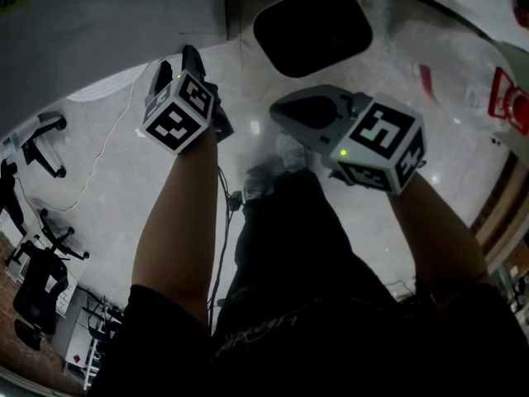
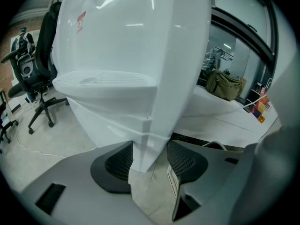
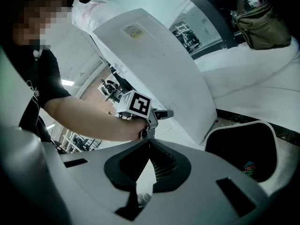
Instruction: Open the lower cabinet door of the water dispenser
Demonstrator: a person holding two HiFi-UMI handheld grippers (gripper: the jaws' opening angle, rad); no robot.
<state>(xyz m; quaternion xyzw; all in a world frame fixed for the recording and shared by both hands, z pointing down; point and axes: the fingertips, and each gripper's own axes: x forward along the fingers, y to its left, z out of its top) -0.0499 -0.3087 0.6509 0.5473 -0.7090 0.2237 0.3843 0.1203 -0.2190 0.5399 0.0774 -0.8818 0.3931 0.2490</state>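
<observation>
Left gripper [image 2: 151, 159]: jaws spread, astride the lower cabinet door edge [image 2: 140, 144] of the tall white plastic water dispenser [image 2: 126, 41], not clamped.
Right gripper [image 3: 149, 146]: jaws pinched together, empty.
Markings: small red logo [image 2: 80, 20] on dispenser, unreadable.

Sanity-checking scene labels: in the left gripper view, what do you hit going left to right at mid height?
black office chair → white water dispenser → olive bag
</observation>
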